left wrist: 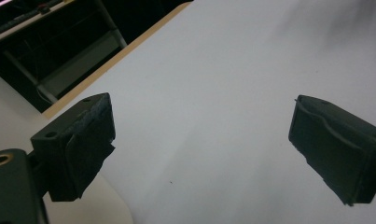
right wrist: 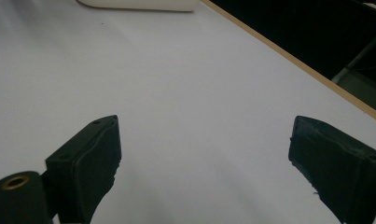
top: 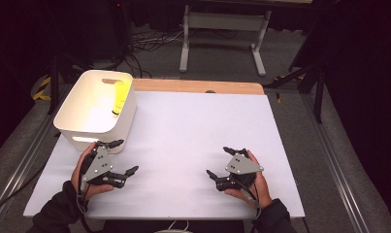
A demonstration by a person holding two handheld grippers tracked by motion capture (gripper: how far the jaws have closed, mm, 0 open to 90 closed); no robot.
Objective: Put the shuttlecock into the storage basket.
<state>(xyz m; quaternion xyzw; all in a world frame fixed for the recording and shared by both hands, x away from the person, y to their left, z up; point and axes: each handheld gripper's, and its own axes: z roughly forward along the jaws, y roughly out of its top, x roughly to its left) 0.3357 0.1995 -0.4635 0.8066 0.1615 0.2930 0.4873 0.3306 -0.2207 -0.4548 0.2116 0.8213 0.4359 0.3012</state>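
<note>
A smooth matt white plastic bin (top: 81, 127) sits on a matt white sheet (top: 183, 145) over a wooden table (top: 198, 86).

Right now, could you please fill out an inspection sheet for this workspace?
Surface: white table top, wooden strip along the far edge, bare between the grippers.
Job's things: white bin at the far left corner, a yellow object standing inside against its right wall.
Clutter: nothing seen.
Grippers: left gripper beside the bin, jaws apart, empty; right gripper near the right front, jaws apart, empty.
Cables: a bundle of cables on the floor behind the table.
Surroundings: grey table frame beyond, dark room.
</note>
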